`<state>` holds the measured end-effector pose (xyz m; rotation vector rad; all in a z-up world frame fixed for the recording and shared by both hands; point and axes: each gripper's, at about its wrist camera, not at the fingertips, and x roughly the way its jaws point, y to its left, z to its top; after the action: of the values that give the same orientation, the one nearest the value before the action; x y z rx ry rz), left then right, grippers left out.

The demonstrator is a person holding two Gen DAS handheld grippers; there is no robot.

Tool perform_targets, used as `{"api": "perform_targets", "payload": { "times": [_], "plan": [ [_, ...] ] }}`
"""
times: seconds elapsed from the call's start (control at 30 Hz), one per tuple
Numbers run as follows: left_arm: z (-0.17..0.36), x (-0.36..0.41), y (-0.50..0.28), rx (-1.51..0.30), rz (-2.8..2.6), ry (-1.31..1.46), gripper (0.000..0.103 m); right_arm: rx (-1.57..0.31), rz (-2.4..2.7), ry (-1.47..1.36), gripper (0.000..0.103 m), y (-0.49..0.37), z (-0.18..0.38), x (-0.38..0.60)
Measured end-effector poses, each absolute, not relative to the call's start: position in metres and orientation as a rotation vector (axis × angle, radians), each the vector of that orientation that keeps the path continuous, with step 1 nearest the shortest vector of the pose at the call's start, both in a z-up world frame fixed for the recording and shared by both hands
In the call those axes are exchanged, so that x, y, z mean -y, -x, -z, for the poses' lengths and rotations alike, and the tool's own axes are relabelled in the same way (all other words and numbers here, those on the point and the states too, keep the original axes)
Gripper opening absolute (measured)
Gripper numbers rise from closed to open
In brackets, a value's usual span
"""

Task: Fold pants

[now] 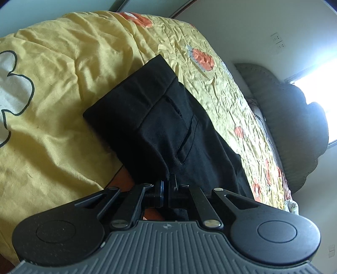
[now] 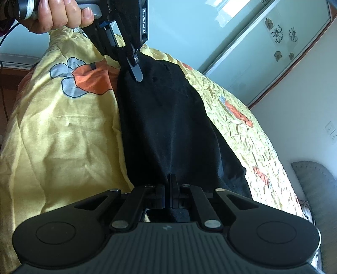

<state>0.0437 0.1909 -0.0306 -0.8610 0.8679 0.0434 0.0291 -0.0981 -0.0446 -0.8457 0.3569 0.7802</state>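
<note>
Black pants [image 1: 160,126] lie across a yellow bedspread [image 1: 63,88], with a pocket slit and the folded waistband end [image 1: 126,94] facing up. In the left wrist view, my left gripper [image 1: 168,183] is shut on the near edge of the black cloth. The right wrist view shows the pants [image 2: 168,126] stretching away from my right gripper [image 2: 171,181], which is shut on their near edge. At the far end of the pants there, the left gripper [image 2: 138,77] pinches the cloth, held by a person's hand [image 2: 59,14].
The bedspread [image 2: 63,126] is crumpled and printed with orange flowers. A grey padded headboard [image 1: 284,118] and a bright window [image 1: 316,94] stand to the right. A glass wardrobe door [image 2: 263,52] with flower decals is behind the bed. Reddish wood [image 1: 124,179] shows at the bed's edge.
</note>
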Motion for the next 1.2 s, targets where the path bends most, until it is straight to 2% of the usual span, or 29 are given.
{"api": "perform_targets", "payload": {
  "times": [0.67,0.77,1.0,1.13,1.2],
  "plan": [
    [0.024,-0.180,-0.043,-0.891,-0.092,0.772,0.006,-0.391,-0.787,0.732,0.006,-0.023,0.041,0.112],
    [0.025,-0.180,-0.045,-0.913,-0.085,0.768,0.022,-0.407,-0.790,0.714,0.006,-0.024,0.042,0.113],
    [-0.003,-0.182,-0.029,-0.917,-0.076,0.749,0.023,-0.421,-0.792,0.727,0.007,-0.010,0.033,0.120],
    [-0.029,-0.159,-0.023,-0.865,-0.033,0.648,0.025,-0.503,-0.891,0.553,0.008,-0.015,0.011,0.150],
    [-0.037,-0.142,-0.030,-0.845,0.022,0.592,0.031,-0.512,-0.889,0.423,0.008,-0.023,0.005,0.166]
  ]
}}
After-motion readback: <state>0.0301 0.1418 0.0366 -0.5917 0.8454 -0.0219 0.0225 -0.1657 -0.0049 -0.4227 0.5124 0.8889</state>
